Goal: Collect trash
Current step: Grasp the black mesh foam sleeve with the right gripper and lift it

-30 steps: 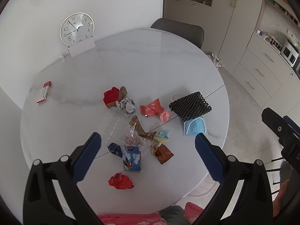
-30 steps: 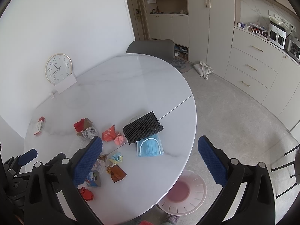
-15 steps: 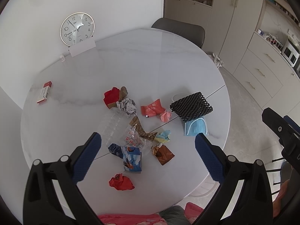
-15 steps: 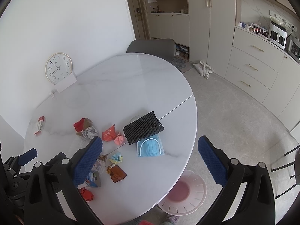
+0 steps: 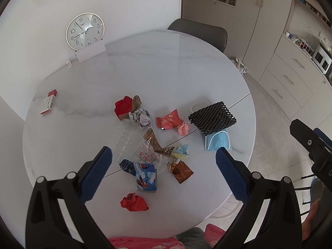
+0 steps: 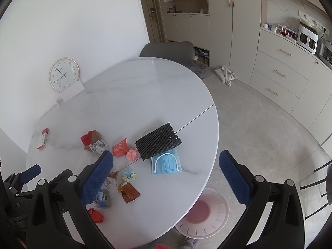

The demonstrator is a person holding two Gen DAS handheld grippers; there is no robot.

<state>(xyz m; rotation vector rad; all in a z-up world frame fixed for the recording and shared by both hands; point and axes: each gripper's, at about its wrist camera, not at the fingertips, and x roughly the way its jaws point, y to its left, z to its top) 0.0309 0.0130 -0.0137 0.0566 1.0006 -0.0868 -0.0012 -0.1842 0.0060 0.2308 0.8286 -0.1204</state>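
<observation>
Nothing looks collected yet: wrappers (image 5: 169, 119) litter the table (image 5: 145, 66); pink bin (image 6: 202, 211) at five o'clock holds none; both grippers' jaws gape apart.

clock (image 5: 85, 31) dial – numerals 1 to 12 – rest illegible

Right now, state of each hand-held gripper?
Left hand-held gripper: open, holding nothing, above the round white marble table.
Right hand-held gripper: open, holding nothing.
</observation>
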